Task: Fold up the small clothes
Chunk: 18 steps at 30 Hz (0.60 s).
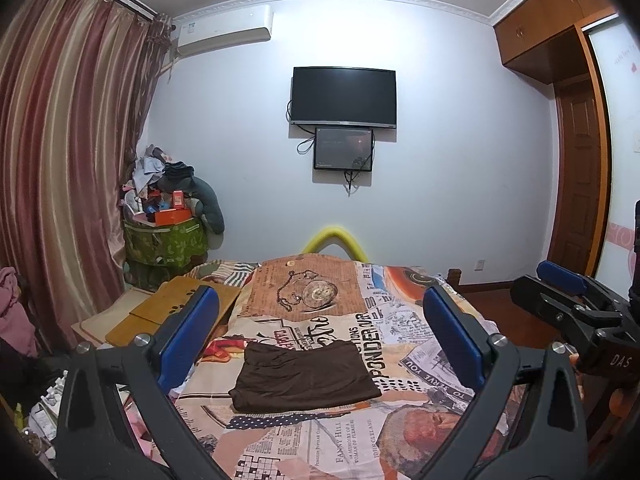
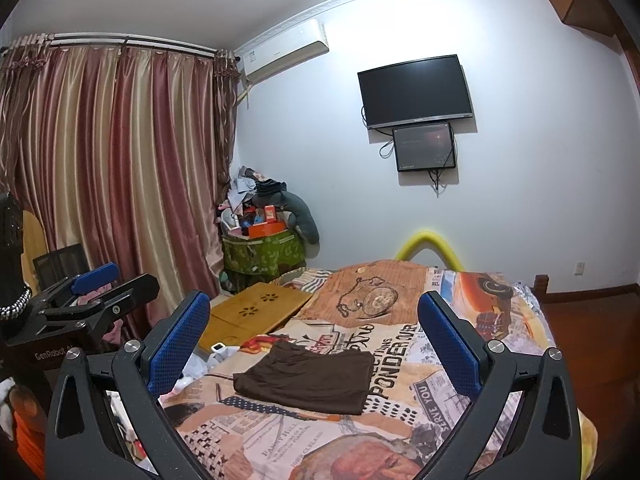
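Left wrist view: left tool spread, holding nothing, above the bed
Right wrist view: right tool spread, holding nothing
Garment: brown cloth, a flat folded rectangle on the printed bedspread, between both tools' fingers
Step, judged: next fold or finishing
Method: pinch the two near corners together, lift evenly, lay edge onto edge, smooth

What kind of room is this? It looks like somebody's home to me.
Most likely a bedroom in a home. A bed with a newspaper-print cover fills the foreground, a television hangs on the far wall, and long striped curtains cover the window side.
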Each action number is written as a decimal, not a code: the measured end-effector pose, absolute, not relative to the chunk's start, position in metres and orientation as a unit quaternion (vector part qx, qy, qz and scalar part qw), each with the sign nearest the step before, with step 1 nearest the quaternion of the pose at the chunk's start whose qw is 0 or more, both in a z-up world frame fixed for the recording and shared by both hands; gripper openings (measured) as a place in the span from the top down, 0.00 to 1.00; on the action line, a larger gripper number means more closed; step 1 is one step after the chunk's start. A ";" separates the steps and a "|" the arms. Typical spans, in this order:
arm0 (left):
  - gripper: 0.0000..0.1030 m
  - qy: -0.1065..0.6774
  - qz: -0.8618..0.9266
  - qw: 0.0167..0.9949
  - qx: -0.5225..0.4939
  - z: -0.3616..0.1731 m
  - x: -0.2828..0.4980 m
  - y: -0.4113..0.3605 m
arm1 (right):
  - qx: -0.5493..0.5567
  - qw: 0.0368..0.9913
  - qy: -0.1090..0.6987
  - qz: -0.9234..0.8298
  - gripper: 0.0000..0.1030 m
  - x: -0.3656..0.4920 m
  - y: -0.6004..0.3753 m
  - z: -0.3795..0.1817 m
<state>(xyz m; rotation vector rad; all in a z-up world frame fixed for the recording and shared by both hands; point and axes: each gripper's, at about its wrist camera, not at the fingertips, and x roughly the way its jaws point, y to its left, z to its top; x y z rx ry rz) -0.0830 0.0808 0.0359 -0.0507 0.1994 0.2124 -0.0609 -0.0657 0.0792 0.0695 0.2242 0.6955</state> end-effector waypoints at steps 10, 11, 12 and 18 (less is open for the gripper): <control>0.00 0.106 0.096 0.990 -0.023 0.033 -0.081 0.081 | 0.036 0.934 0.110 0.337 0.00 -0.059 -0.067 0.078; 0.00 0.108 0.095 0.989 -0.024 0.033 -0.081 0.081 | 0.036 0.934 0.110 0.337 0.00 -0.059 -0.067 0.078; 0.00 0.110 0.094 0.989 -0.024 0.033 -0.080 0.082 | 0.036 0.934 0.110 0.337 0.00 -0.059 -0.067 0.077; 0.00 0.113 0.094 0.989 -0.026 0.031 -0.079 0.083 | 0.038 0.934 0.112 0.338 0.00 -0.059 -0.068 0.075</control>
